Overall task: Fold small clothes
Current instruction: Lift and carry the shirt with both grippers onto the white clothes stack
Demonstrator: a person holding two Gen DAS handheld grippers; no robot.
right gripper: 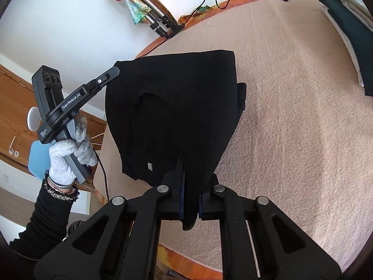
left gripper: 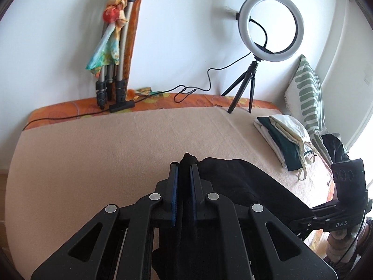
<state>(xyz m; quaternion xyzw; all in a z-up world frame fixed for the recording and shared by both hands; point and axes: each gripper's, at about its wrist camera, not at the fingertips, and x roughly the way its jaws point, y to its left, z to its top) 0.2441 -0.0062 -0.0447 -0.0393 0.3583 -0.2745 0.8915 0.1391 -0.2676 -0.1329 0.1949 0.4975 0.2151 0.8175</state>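
Beige blanket (left gripper: 116, 144) spread over an orange floral mattress (left gripper: 70, 107). At the wall: folded tripod (left gripper: 116, 53) draped with a colourful scarf (left gripper: 109, 35), upright on the mattress edge. Ring light (left gripper: 271, 25) on a small tripod (left gripper: 244, 91), cable (left gripper: 198, 88) trailing left. Striped pillow (left gripper: 307, 91) leaning at right. Wooden door (right gripper: 14, 98) and blue chair (right gripper: 38, 158) seen from the right wrist.
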